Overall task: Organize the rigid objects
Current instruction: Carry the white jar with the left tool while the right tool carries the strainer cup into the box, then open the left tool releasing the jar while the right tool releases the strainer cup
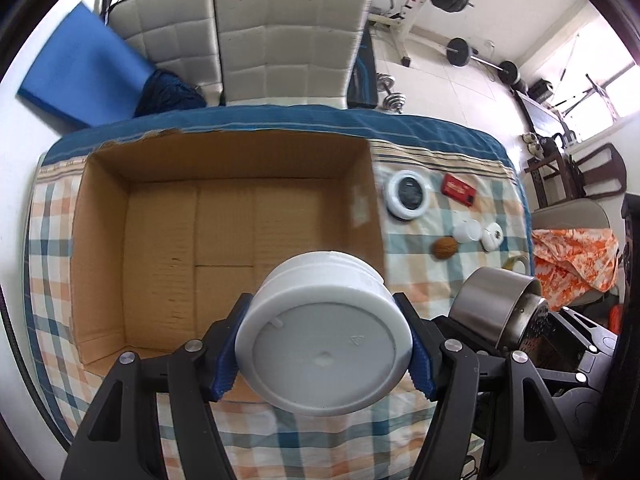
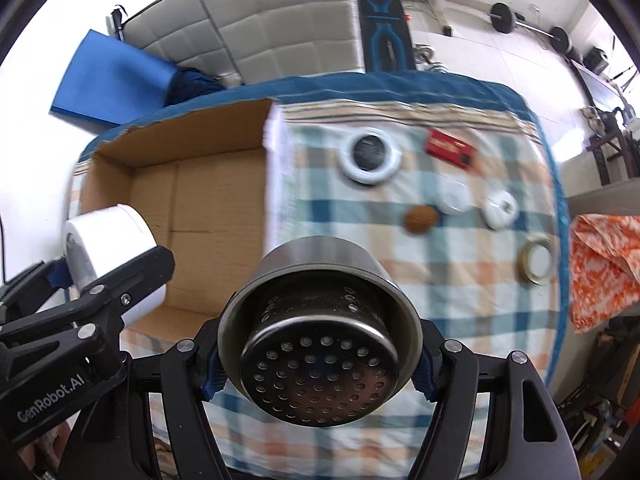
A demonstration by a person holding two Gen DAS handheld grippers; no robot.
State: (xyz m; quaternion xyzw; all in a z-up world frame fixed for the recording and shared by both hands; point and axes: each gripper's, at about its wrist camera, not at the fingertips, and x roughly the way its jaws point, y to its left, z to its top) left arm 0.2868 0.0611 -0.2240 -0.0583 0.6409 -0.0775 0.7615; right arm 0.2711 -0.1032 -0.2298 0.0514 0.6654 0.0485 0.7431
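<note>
the left gripper (image 1: pixel 324 348) has its jaws pinching a white round plastic jar (image 1: pixel 320 332) above the open brown cardboard box (image 1: pixel 224 216). the right gripper (image 2: pixel 320 364) jaws pinch a steel perforated cup (image 2: pixel 320 336) over the checked cloth (image 2: pixel 460 280) on the counter.

Bright daylight, heavy fisheye warp.
Windows (image 1: pixel 600 92) at two o'clock blow out white; the right wrist view smears the cardboard box (image 2: pixel 272 168) edge and checked cloth (image 2: pixel 460 280), and straight lines bow toward dark circular corners.

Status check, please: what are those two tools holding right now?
Left tool shut on white jar. Right tool shut on steel strainer cup. Cardboard box open, nothing blocking.
</note>
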